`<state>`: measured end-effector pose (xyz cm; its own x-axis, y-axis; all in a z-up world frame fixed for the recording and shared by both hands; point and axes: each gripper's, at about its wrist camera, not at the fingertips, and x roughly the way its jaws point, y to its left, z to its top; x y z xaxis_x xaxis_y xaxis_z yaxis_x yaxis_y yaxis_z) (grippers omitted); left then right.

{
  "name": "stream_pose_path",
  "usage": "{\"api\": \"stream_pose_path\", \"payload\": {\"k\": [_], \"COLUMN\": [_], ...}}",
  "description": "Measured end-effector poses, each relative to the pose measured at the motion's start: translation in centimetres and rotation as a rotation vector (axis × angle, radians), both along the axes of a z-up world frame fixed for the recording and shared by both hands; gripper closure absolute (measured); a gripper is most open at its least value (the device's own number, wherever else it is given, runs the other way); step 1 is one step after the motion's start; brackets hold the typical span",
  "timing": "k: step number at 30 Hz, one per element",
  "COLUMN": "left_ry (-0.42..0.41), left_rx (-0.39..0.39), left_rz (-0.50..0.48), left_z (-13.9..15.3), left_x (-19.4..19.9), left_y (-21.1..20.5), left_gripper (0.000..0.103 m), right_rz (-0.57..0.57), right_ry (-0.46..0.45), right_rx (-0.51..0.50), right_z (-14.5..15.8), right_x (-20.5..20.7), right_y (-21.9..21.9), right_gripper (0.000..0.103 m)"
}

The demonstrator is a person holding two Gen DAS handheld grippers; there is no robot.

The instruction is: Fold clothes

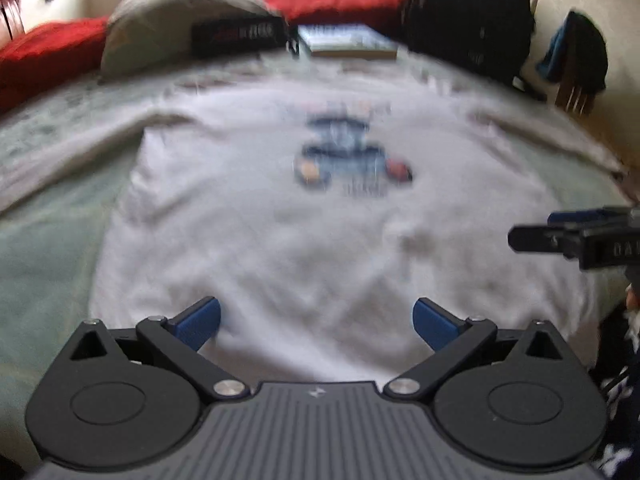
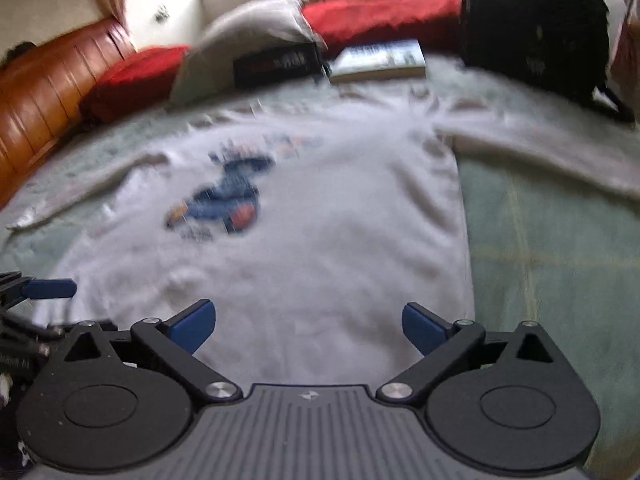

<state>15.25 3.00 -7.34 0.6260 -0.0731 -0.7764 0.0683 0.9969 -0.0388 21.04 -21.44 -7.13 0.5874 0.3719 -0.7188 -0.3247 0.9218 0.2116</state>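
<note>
A white long-sleeved shirt (image 1: 280, 232) with a blue print on the chest lies flat on a pale green bed cover (image 1: 48, 248), sleeves spread to both sides. My left gripper (image 1: 316, 324) hangs open over the shirt's near hem with nothing between its blue pads. In the right wrist view the same shirt (image 2: 320, 240) fills the middle, and my right gripper (image 2: 308, 328) is wide open above the hem, empty. Each gripper shows at the edge of the other's view: the right gripper (image 1: 576, 236) at the right side, the left gripper (image 2: 44, 292) at the left side. Both views are blurred.
At the bed's far end lie red cushions (image 2: 384, 12), a grey pillow (image 1: 172, 16), a dark box (image 2: 276, 64) and a book (image 2: 380, 60). A black backpack (image 2: 532, 24) stands at the far right. A brown wooden frame (image 2: 44, 100) runs along the left.
</note>
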Motion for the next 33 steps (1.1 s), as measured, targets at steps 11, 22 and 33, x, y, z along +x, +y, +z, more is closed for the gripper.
{"api": "stream_pose_path", "payload": {"k": [11, 22, 33], "left_ry": [-0.034, -0.062, -0.027], "left_rx": [0.069, 0.043, 0.056], "left_rz": [-0.011, -0.014, 0.024], "left_z": [0.7, 1.7, -0.3], "left_x": [-3.6, -4.0, -1.8], "left_y": [-0.8, 0.1, 0.6], "left_gripper": [0.001, 0.001, 0.001], "right_rz": [-0.025, -0.017, -0.006], "right_ry": [-0.005, -0.020, -0.063], "right_rx": [0.011, -0.027, -0.080], "right_z": [-1.1, -1.3, -1.7], "right_x": [-0.9, -1.4, -2.0], "right_y": [-0.4, 0.0, 0.7], "right_gripper": [0.000, 0.000, 0.000]}}
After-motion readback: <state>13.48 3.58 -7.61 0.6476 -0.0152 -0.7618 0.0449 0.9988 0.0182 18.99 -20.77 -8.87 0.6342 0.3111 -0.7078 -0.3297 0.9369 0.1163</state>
